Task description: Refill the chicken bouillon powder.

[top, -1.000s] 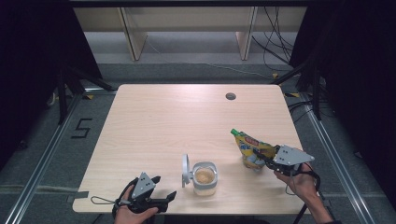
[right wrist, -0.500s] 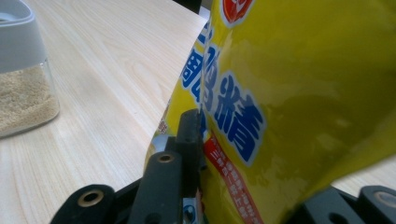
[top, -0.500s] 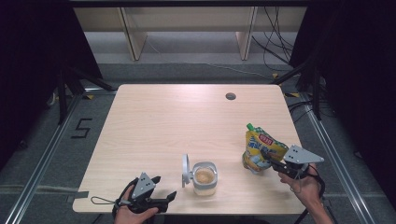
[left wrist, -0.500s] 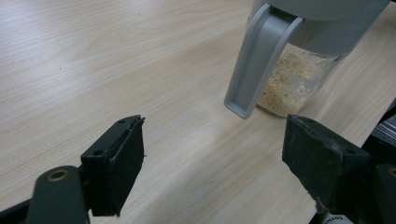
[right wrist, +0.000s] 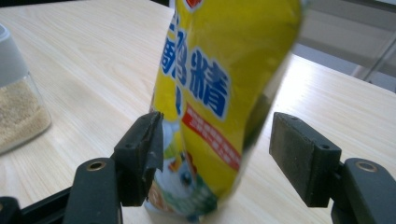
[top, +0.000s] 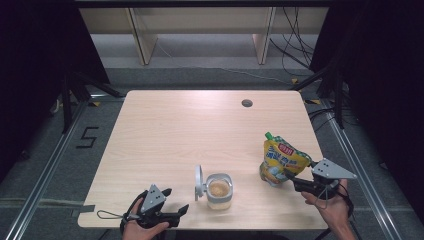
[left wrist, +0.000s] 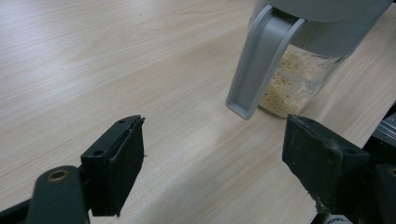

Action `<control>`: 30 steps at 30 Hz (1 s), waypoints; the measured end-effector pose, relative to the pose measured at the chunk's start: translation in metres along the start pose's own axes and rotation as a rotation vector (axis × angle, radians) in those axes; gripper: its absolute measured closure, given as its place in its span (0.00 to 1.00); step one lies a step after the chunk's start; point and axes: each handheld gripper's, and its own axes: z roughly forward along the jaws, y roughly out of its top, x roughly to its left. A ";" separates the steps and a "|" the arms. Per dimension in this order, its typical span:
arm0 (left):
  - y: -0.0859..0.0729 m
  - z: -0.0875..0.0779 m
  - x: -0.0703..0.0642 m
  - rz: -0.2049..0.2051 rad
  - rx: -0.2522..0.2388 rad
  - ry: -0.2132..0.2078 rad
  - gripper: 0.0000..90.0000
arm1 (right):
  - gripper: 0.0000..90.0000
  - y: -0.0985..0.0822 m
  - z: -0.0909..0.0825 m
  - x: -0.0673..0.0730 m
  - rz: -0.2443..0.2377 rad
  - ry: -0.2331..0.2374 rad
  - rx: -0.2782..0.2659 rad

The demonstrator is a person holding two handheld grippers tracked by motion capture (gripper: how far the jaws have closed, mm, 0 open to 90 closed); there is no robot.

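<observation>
A yellow stand-up pouch [top: 280, 159] with blue characters stands upright at the table's front right. My right gripper [top: 294, 181] sits low behind it. Its jaws have just been opening, and the pouch [right wrist: 219, 84] stands between the parted pads of the right gripper [right wrist: 219, 154], the right pad clear of it. A small clear jar [top: 218, 191] of beige granules stands front centre, its grey flip lid [top: 198, 182] swung open. My left gripper [top: 172, 212] rests open at the front left edge. Past the left gripper [left wrist: 215, 163], the jar [left wrist: 299, 79] is a short way off.
The light wooden table [top: 175, 125] has a round cable hole [top: 247, 103] at the back right. The jar [right wrist: 18, 107] stands to the pouch's left. Shelf legs and cables lie on the floor beyond the far edge.
The pouch went from leaning left in the right gripper's grip to standing upright. The right gripper shifted right and its jaws opened off the pouch. The left gripper stayed put.
</observation>
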 end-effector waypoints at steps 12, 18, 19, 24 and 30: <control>0.000 0.000 0.000 0.001 0.000 -0.004 0.23 | 0.29 -0.007 -0.023 0.009 0.141 0.002 0.062; -0.001 0.001 -0.001 -0.015 0.008 -0.003 0.23 | 0.27 -0.012 -0.031 0.016 0.156 0.017 0.088; -0.001 0.001 -0.002 -0.022 0.003 -0.005 0.23 | 0.27 -0.013 -0.032 0.019 0.173 0.024 0.096; -0.001 0.001 -0.002 -0.026 0.000 -0.005 0.23 | 0.26 -0.016 -0.035 0.025 0.161 0.044 0.118; 0.001 0.002 -0.001 -0.002 0.001 -0.002 0.23 | 0.25 -0.020 -0.039 0.033 0.164 0.060 0.153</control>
